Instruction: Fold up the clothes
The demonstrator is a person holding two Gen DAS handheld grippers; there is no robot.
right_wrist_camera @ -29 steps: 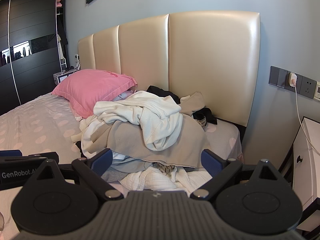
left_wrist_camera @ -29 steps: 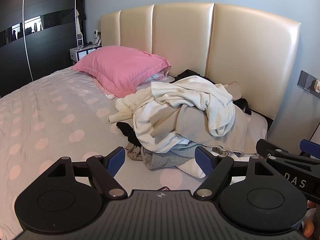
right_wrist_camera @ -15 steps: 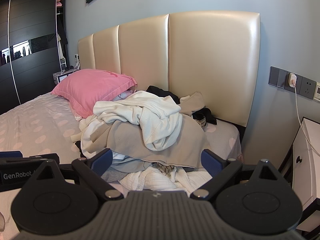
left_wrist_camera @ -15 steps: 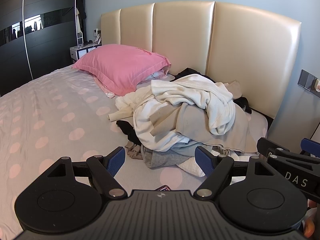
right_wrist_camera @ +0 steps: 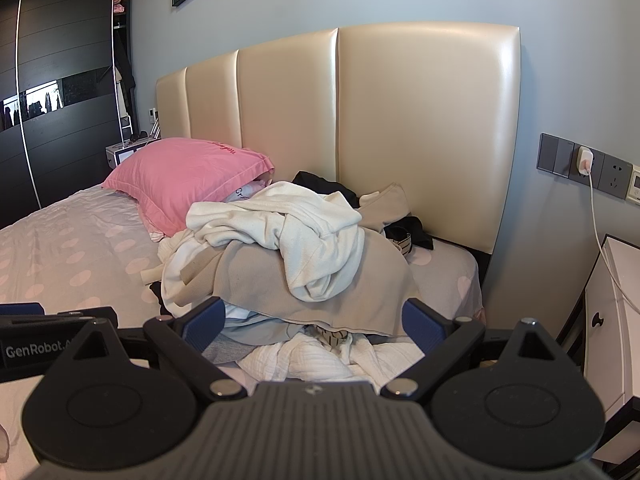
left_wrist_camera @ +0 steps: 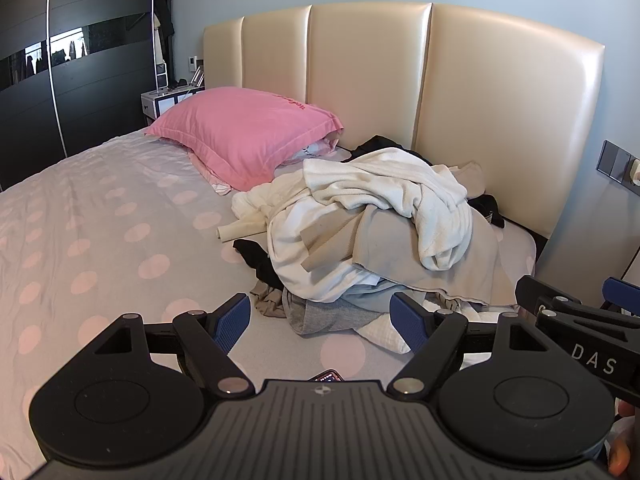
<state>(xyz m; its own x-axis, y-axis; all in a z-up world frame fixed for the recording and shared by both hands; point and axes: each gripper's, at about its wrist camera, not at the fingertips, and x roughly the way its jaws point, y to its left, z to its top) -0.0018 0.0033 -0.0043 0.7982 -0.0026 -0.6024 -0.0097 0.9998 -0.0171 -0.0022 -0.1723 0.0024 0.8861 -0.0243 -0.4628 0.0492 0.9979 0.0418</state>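
Off to the left of both tongs the bed sheet (left_wrist_camera: 100,216) with its pale pink dots lies bare and flat, and that looks like the best place to lay a garment out. Further ahead on that side, a pink pillow (left_wrist_camera: 244,132) leans near the headboard (left_wrist_camera: 368,80).

The left tongs (left_wrist_camera: 320,316) hang low over the sheet with their blue tips spread wide and nothing between them. Straight ahead of them, just past the tips, sits the pile of clothes (left_wrist_camera: 372,236): a cream top (left_wrist_camera: 400,184) slumped across the crown, a beige garment (left_wrist_camera: 432,264) under it, black and grey pieces poking out at the near foot.

The right tongs (right_wrist_camera: 314,322) are alongside, also spread and empty, their tips framing the near edge of the same pile, where a crumpled white cloth (right_wrist_camera: 304,360) spills toward them.

Nothing has been picked yet, so the step in hand is choosing one piece. I would take the cream top, since it lies uppermost and free. Pinching it at one edge with a single layer between the tips, then lifting slowly, should keep the beige garment from dragging along. The second pair can catch the opposite edge, and together they can carry it left to the bare sheet.

To the right of the tongs stand a white bedside cabinet (right_wrist_camera: 612,320) and a charger cable (right_wrist_camera: 596,224) hanging from the wall; best kept clear of.
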